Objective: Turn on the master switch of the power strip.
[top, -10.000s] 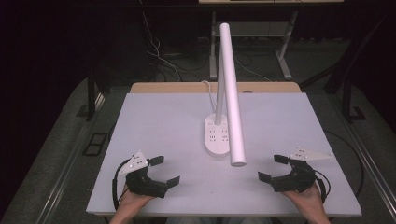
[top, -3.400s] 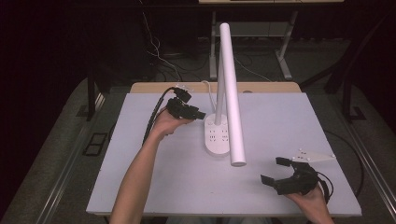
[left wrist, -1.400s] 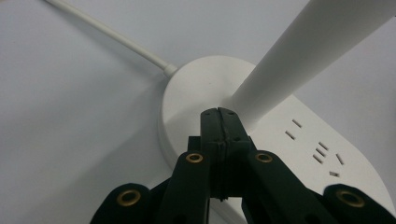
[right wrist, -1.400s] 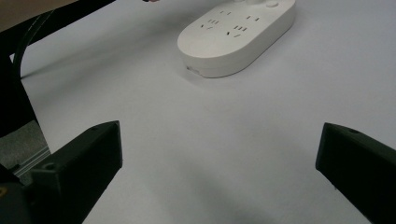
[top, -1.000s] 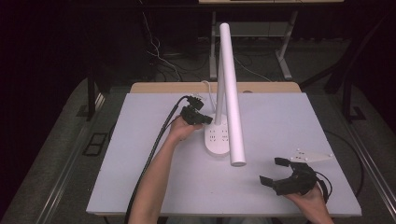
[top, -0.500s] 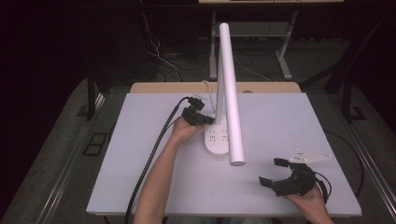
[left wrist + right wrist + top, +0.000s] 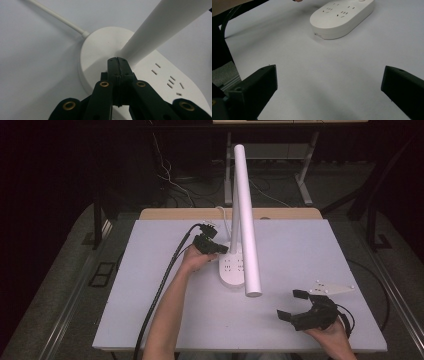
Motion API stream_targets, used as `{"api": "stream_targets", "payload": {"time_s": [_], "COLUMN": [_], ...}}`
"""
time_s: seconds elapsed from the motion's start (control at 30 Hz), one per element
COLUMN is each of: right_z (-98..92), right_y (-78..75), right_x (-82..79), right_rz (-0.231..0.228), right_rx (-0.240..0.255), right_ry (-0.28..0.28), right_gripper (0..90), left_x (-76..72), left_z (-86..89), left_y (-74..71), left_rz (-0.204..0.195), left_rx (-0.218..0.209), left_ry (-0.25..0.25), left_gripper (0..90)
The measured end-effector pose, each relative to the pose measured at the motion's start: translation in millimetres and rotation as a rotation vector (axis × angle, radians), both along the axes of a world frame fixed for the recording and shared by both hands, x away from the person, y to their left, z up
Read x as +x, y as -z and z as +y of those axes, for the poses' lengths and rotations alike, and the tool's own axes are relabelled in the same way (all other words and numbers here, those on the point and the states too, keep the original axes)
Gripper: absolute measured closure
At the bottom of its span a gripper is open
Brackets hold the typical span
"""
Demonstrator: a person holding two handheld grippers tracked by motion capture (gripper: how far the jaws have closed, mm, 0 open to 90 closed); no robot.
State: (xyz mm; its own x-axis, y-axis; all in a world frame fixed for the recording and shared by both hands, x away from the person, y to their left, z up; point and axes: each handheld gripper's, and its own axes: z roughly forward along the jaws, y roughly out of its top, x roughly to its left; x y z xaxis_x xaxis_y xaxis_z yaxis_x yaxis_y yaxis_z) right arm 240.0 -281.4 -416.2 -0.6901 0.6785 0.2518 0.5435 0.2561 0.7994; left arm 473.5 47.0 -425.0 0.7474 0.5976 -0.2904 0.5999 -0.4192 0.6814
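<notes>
Pressing closed jaws, nothing between them, the left gripper (image 7: 117, 62) meets the lamp base (image 7: 100, 50) just before the stem (image 7: 160, 27), likely at a switch. Lamp head (image 7: 246, 215) looks unlit, so switching seems unfinished. Right gripper (image 7: 295, 306) rests released, well apart, its jaws toward the base's socket end (image 7: 342, 17).

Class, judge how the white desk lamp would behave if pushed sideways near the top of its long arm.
The lamp would probably tip rather than slide: its arm is tall and leaning. Its broad flat base likely resists somewhat. The smooth table may let it skid.
</notes>
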Motion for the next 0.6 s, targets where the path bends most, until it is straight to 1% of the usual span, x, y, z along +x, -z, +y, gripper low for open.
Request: {"api": "stream_targets", "payload": {"time_s": [0.03,0.07,0.1,0.13,0.17,0.23,0.27,0.3,0.33,0.37,0.4,0.43,0.47,0.5,0.53,0.57,0.6], "right_z": [-0.5,-0.9,-1.2,-1.4,-1.9,-2.6,-3.0,-3.6,-4.4,-5.0,-5.4,-5.8,-6.2,-6.5,-6.5,-6.5,-6.4], "right_y": [-0.1,-0.3,-0.4,-0.5,-0.6,-1.2,-1.4,-1.1,-0.9,-0.8,-0.7,-0.8,-1.0,-1.1,-0.9,-0.9,-1.1], "right_x": [-0.1,-0.2,0.0,0.3,0.4,-0.7,-1.4,-1.3,-1.0,-0.1,0.5,1.3,1.2,1.0,0.8,0.8,0.8], "right_rz": [-0.001,0.002,0.004,0.005,0.001,-0.002,0.0,-0.004,0.0,0.001,0.003,0.001,0.003,0.003,-0.001,-0.001,0.003], "right_rx": [0.0,0.001,0.004,0.006,0.005,0.007,0.009,0.009,0.01,0.009,0.01,0.01,0.013,0.014,0.015,0.013,0.013], "right_ry": [-0.001,0.0,0.003,0.007,0.007,0.005,0.007,0.007,0.008,0.009,0.013,0.015,0.016,0.016,0.016,0.015,0.016], "right_gripper": [0.0,0.0,0.0,0.0,0.0,0.0,0.0,0.0,0.0,0.0,0.0,0.0,0.0,0.0,0.0,0.0,0.0], "left_x": [-1.4,-2.0,-2.9,-1.4,-0.4,1.3,0.8,0.0,-1.2,-0.9,-1.0,-1.4,-2.9,-3.1,-4.0,-4.2,-4.2], "left_z": [-2.2,-2.6,-5.3,-4.9,-4.6,-2.8,-3.6,-4.5,-7.2,-6.2,-5.9,-3.8,-4.4,-4.8,-6.0,-5.4,-5.5], "left_y": [-0.9,-1.5,-0.9,-0.9,-0.1,1.4,1.3,0.1,-0.6,-2.4,-2.2,-3.1,-3.1,-2.8,-2.9,-3.5,-3.7], "left_rz": [-0.007,-0.025,-0.046,-0.069,-0.052,-0.034,-0.039,-0.047,-0.053,-0.054,-0.043,-0.037,-0.03,-0.037,-0.045,-0.045,-0.045], "left_rx": [0.013,0.033,0.035,0.05,0.037,0.005,0.008,0.028,0.032,0.057,0.045,0.06,0.05,0.048,0.056,0.073,0.076], "left_ry": [-0.007,0.0,-0.044,-0.043,-0.043,-0.053,-0.056,-0.049,-0.058,-0.04,-0.046,-0.038,-0.051,-0.053,-0.053,-0.043,-0.044], "left_gripper": [90.0,90.0,90.0,90.0,90.0,90.0,90.0,90.0,90.0,90.0,90.0,90.0,90.0,90.0,90.0,90.0,90.0]}}
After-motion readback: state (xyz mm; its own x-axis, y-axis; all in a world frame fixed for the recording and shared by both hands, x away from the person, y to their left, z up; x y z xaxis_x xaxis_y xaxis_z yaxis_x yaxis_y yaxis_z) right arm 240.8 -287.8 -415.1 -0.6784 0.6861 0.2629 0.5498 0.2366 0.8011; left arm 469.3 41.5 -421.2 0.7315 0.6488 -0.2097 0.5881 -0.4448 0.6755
